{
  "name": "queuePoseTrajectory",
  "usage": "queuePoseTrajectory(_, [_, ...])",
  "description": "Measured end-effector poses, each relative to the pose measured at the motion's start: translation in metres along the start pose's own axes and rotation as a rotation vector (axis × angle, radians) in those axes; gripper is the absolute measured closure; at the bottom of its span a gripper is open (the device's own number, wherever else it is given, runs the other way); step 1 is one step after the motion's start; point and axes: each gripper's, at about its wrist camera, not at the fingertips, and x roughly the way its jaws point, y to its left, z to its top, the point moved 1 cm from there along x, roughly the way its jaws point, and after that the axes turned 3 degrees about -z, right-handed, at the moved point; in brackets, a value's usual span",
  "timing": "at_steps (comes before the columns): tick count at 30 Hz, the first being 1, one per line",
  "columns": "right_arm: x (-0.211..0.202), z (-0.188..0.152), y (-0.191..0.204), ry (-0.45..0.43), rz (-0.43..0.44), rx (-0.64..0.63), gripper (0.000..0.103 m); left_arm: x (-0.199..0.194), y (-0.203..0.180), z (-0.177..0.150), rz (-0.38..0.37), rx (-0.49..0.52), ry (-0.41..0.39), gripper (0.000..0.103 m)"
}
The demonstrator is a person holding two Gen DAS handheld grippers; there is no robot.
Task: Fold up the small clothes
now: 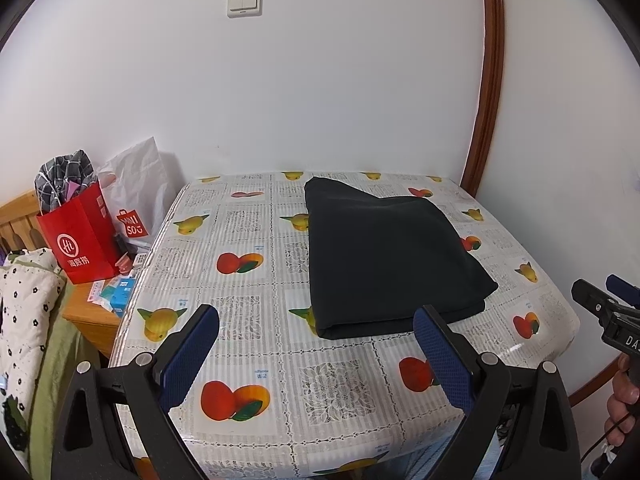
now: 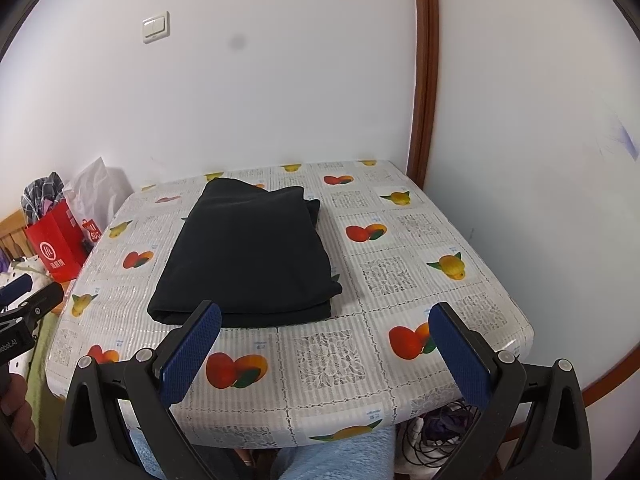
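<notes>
A dark, nearly black garment (image 1: pixel 384 256) lies folded into a thick rectangle on the fruit-print tablecloth (image 1: pixel 256 364); it also shows in the right wrist view (image 2: pixel 252 256). My left gripper (image 1: pixel 316 320) is open and empty, held above the table's near edge, just short of the garment's front fold. My right gripper (image 2: pixel 324 316) is open and empty, likewise in front of the garment's near edge. The right gripper shows at the far right of the left wrist view (image 1: pixel 604 300), and the left gripper at the far left of the right wrist view (image 2: pixel 24 300).
A red paper bag (image 1: pixel 80 236) and a white shopping bag (image 1: pixel 136 200) stand on a wooden side table (image 1: pixel 88 316) left of the table. Bedding (image 1: pixel 24 320) lies at far left. White walls and a brown door frame (image 1: pixel 488 92) close the back and right.
</notes>
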Motion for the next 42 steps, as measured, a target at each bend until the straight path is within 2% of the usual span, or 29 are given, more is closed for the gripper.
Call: queuePoseTrajectory(42, [-0.0057, 0.0006, -0.0011, -0.013, 0.000, -0.012, 0.001, -0.0014, 0.0018, 0.0015, -0.017, 0.000, -0.001, 0.005])
